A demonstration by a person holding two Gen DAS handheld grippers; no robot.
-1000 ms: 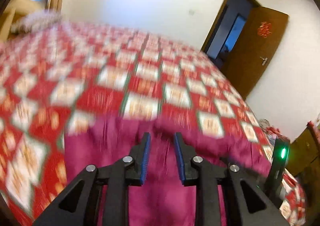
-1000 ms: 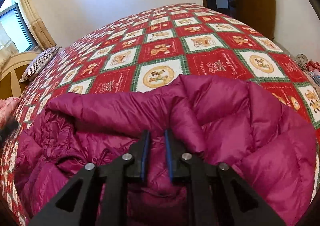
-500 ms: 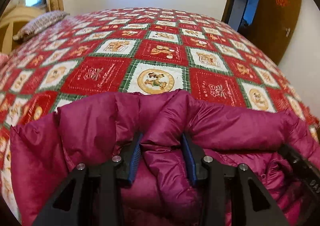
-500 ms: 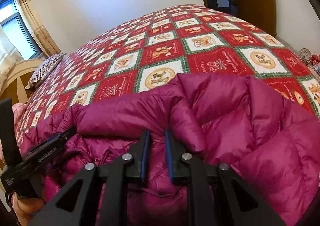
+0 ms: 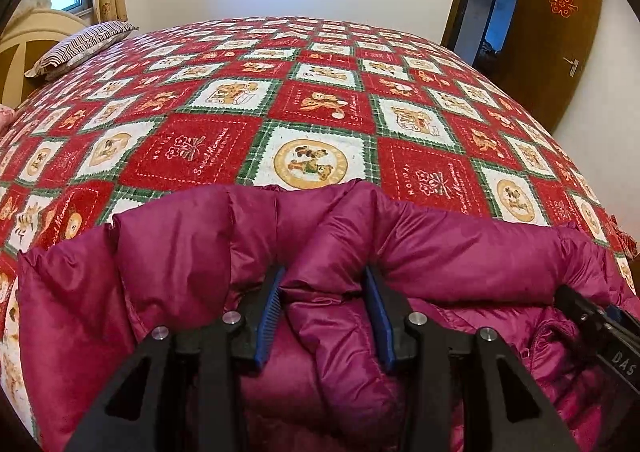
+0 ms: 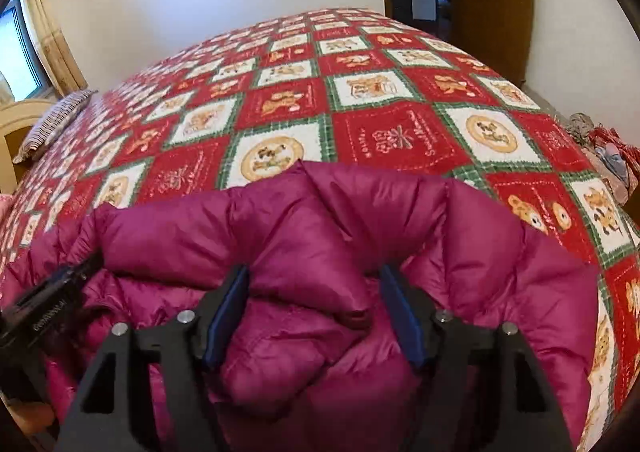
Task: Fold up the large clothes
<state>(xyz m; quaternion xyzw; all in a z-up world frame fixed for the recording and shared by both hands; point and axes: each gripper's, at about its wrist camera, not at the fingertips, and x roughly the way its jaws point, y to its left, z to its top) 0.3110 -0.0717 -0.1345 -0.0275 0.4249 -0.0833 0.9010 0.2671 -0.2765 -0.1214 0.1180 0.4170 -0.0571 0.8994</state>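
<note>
A magenta puffer jacket (image 5: 192, 252) lies bunched at the near edge of the bed; it also shows in the right wrist view (image 6: 360, 220). My left gripper (image 5: 324, 284) is open, its blue-padded fingers astride a puffy fold of the jacket. My right gripper (image 6: 314, 284) is open wide, with a fold of the jacket between its fingers. The right gripper's body shows at the right edge of the left wrist view (image 5: 600, 332). The left gripper's body shows at the left edge of the right wrist view (image 6: 48, 308).
The bed has a red, white and green patchwork quilt (image 5: 320, 100) (image 6: 360, 92). A striped pillow (image 5: 80, 48) lies by the headboard at far left. A brown door (image 5: 552, 36) stands open at right. Clutter (image 6: 600, 148) lies beside the bed's right side.
The right gripper was shut on the jacket and has opened wide. The left gripper swung in over the jacket's fold and now straddles it, open.
</note>
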